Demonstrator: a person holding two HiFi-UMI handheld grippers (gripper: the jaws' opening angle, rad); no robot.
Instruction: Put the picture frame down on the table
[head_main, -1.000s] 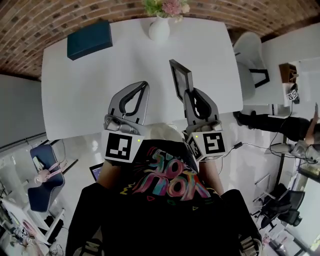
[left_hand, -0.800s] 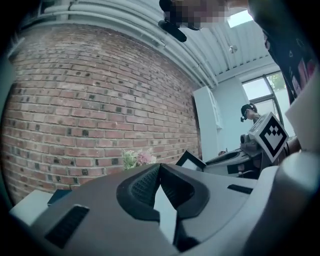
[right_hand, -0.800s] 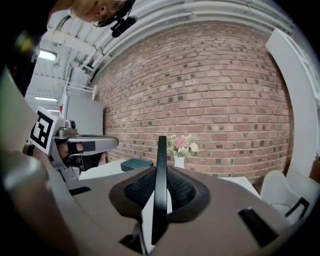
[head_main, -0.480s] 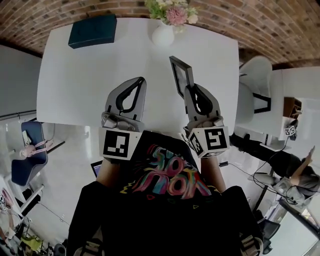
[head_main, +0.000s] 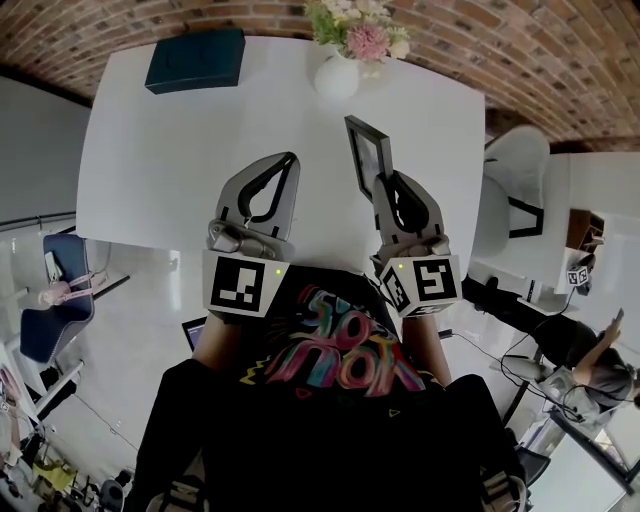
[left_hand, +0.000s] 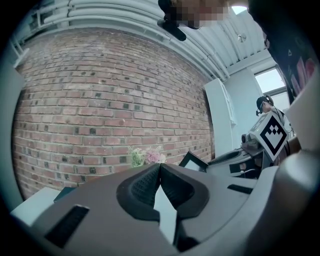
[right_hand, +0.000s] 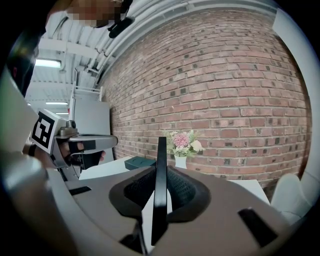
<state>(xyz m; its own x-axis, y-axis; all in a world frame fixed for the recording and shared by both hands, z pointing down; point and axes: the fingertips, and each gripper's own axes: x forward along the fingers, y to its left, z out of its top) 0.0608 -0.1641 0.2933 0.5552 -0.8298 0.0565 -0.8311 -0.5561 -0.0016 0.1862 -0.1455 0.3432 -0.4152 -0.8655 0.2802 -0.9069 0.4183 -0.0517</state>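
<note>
My right gripper (head_main: 384, 182) grasps the picture frame (head_main: 367, 155) — now nearer the vase (head_main: 337, 78) at twelve o'clock, over the table (head_main: 160, 130), ready to lower; left gripper (head_main: 289, 164) clenched empty.

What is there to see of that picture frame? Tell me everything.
The picture frame is rectangular, with a thin black border that looks like plastic or painted wood around a pale, greyish middle. It stands upright on edge, clamped near its lower end between the pads of the right tool, over the white table. Whether its bottom touches the table I cannot tell.
</note>
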